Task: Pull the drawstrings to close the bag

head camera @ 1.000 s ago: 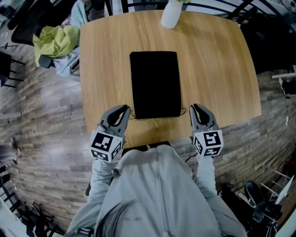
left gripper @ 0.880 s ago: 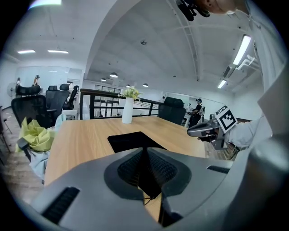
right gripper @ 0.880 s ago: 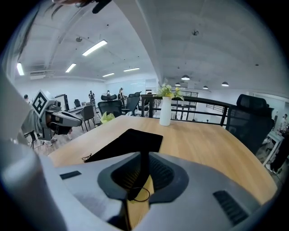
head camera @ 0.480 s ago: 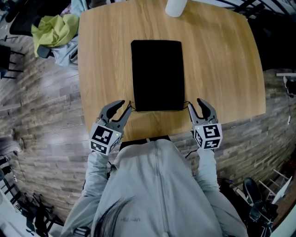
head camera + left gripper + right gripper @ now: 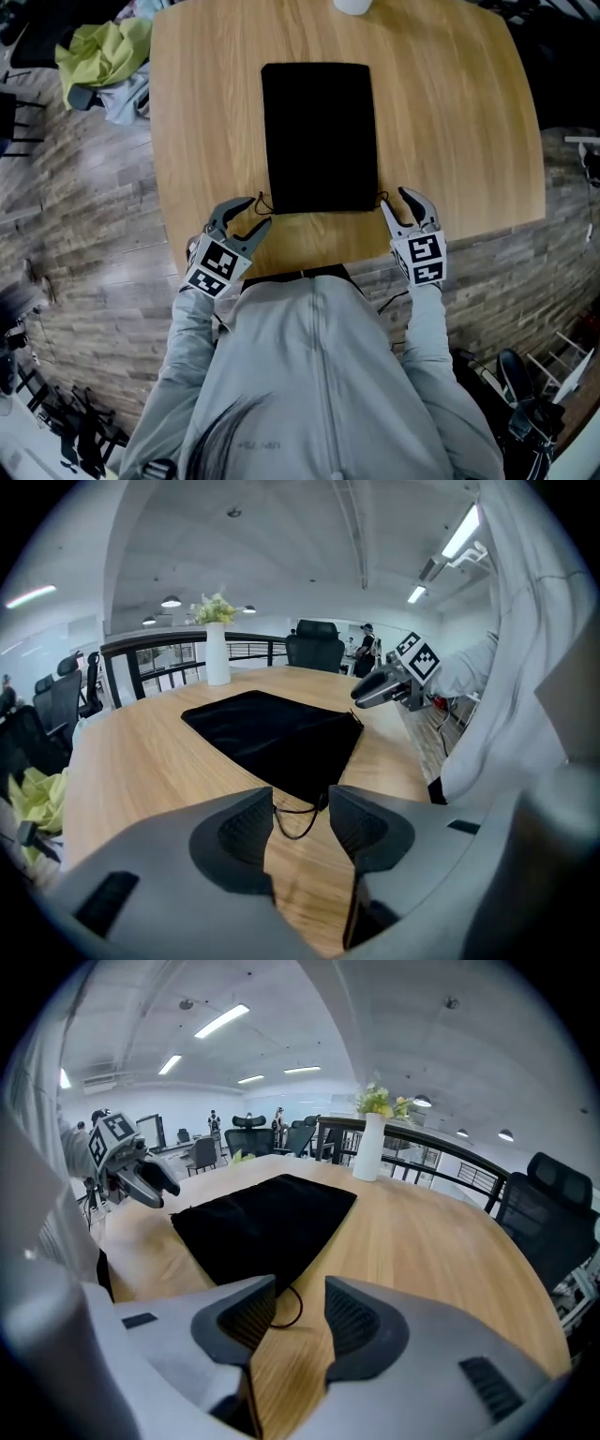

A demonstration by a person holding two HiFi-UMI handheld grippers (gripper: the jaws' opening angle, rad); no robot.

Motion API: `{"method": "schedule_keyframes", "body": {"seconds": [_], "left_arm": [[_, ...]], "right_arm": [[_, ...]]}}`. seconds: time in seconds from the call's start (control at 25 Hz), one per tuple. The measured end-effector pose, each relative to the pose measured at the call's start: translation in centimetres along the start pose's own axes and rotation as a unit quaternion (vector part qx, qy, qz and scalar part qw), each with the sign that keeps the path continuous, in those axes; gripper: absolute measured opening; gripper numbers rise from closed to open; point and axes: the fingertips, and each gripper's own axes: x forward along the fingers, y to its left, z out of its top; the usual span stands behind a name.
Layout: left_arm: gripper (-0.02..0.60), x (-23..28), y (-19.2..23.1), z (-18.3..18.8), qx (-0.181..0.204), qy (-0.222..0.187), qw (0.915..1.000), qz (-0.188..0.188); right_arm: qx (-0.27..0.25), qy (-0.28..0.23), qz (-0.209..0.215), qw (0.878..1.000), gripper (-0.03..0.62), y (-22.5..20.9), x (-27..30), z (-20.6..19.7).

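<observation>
A flat black drawstring bag (image 5: 319, 136) lies in the middle of the wooden table (image 5: 469, 122), its mouth end toward me. My left gripper (image 5: 255, 214) is at the bag's near left corner, and its jaws have just been opening. In the left gripper view the left gripper (image 5: 300, 803) is open, with the left cord loop (image 5: 292, 837) lying on the table between its tips, untouched. My right gripper (image 5: 396, 202) sits at the near right corner, its jaws also just opened. In the right gripper view the right gripper (image 5: 300, 1288) is open over the right cord loop (image 5: 300, 1309).
A white vase (image 5: 352, 5) with flowers stands at the table's far edge. A chair draped with green cloth (image 5: 94, 52) sits off the far left corner. The table's near edge runs just behind both grippers, against my body. Black office chairs (image 5: 553, 1204) stand beyond the table.
Both grippers have dropped toward the table at the bag's near corners, and both have gone from shut to open.
</observation>
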Motion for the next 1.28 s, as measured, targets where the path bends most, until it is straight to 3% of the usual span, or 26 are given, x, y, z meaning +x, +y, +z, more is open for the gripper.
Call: {"method": "schedule_keyframes", "body": {"seconds": [0.4,0.88,1.04,1.28], "left_arm": [[0.19,2.2,-0.3,-1.9,0.051,0.043,0.9978,-0.002],[0.186,3.8,-1.2,-2.2,0.119,0.083,0.9892,-0.018],[0.166,3.9,-1.4,-2.4,0.114,0.086,0.9891,-0.035],[0.085,3.6,-2.3,-2.5,0.117,0.086,0.9878,-0.056]], "right_arm": [[-0.044,0.043,0.042,0.997,0.146,0.6,2.5,-2.6],[-0.074,0.034,0.071,0.994,0.12,0.3,3.4,-2.0],[-0.08,0.042,0.1,0.991,0.066,1.1,3.7,-2.1],[-0.061,0.046,0.097,0.992,0.041,1.0,3.5,-2.2]]}}
